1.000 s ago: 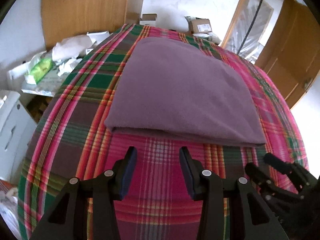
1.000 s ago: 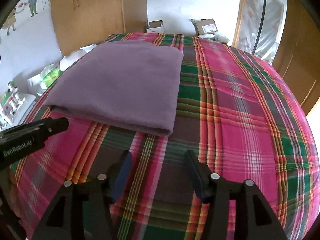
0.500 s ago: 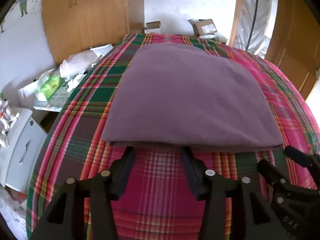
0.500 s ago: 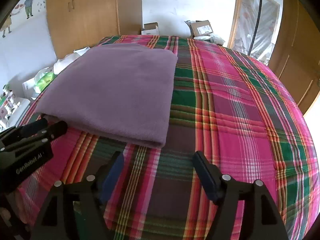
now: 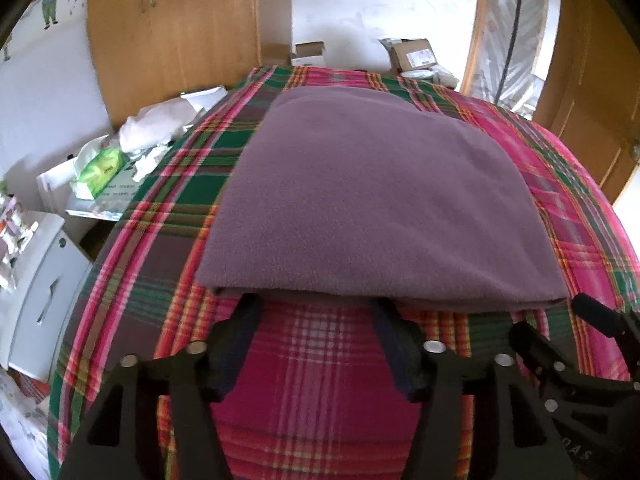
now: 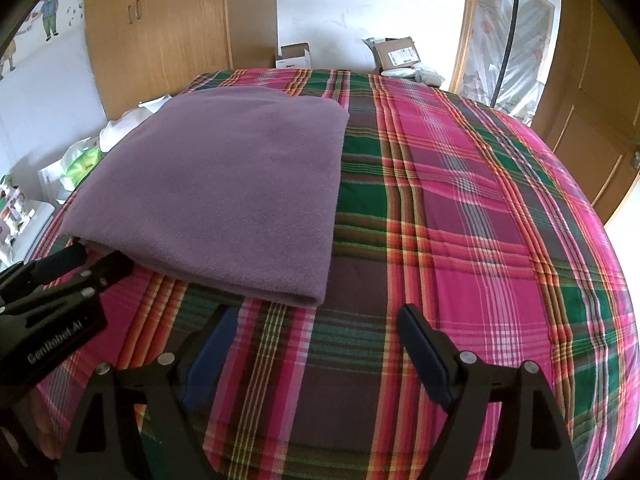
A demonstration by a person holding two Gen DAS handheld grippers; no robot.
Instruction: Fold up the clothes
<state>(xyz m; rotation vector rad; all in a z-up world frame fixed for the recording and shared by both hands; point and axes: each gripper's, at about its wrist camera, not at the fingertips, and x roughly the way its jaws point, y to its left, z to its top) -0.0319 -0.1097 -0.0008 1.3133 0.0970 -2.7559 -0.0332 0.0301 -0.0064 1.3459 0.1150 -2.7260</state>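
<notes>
A folded purple fleece cloth [image 5: 372, 196] [image 6: 224, 184] lies flat on the plaid bedspread [image 5: 320, 368] [image 6: 460, 220]. My left gripper [image 5: 316, 304] is open, its fingertips right at the cloth's near edge, left of the middle, and partly under the overhang. In the right wrist view that gripper [image 6: 86, 260] shows at the cloth's near left corner. My right gripper [image 6: 316, 316] is open too, just short of the cloth's near right corner, with only bedspread between its fingers. It also appears at the lower right of the left wrist view [image 5: 560, 320].
Wooden wardrobes [image 6: 168, 32] stand behind the bed. Cardboard boxes [image 6: 396, 54] sit against the far wall. White bags and a green pack [image 5: 100, 168] clutter the floor to the left, beside a white cabinet [image 5: 44, 292]. A wooden door [image 6: 596, 92] is at the right.
Both grippers have moved forward towards the cloth's near edge. The left fingertips now reach the edge, and the right jaws have opened wider.
</notes>
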